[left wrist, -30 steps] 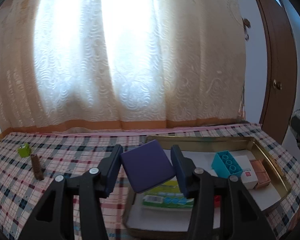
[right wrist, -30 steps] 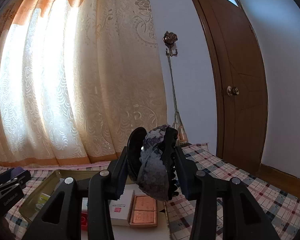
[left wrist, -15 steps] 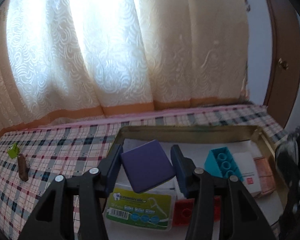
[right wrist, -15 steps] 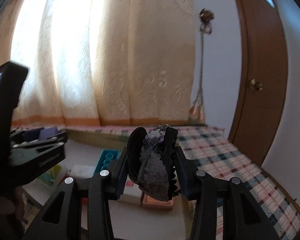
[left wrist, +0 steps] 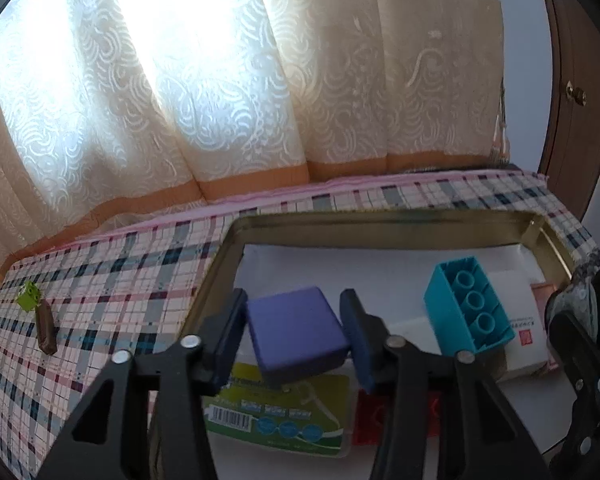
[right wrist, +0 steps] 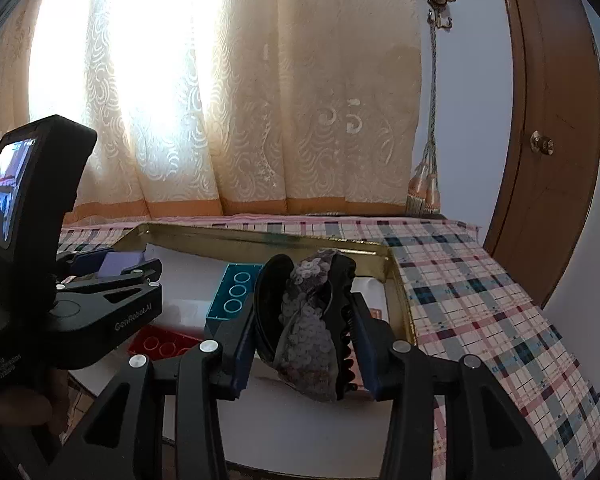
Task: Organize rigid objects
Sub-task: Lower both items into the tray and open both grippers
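The left hand-held gripper (left wrist: 296, 332) grips a purple block (left wrist: 296, 334) over the tray (left wrist: 380, 224), near its left rim. The right hand-held gripper (right wrist: 306, 332) clamps a sequined clip (right wrist: 308, 320), apparently just inside the right rim.

White tray (left wrist: 380, 268) floor lies bare along its far wall; nearer, the teal brick (left wrist: 466, 308), floss pack (left wrist: 284, 416) (flat) and white box (left wrist: 520, 332) crowd it.

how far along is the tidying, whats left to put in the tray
Already in the gold tray: teal block, red block, white box, floss pack. In hand above it: the left claw holds a purple box, the right claw a sequined hair clip. Left on the cloth: green block and brown bar.
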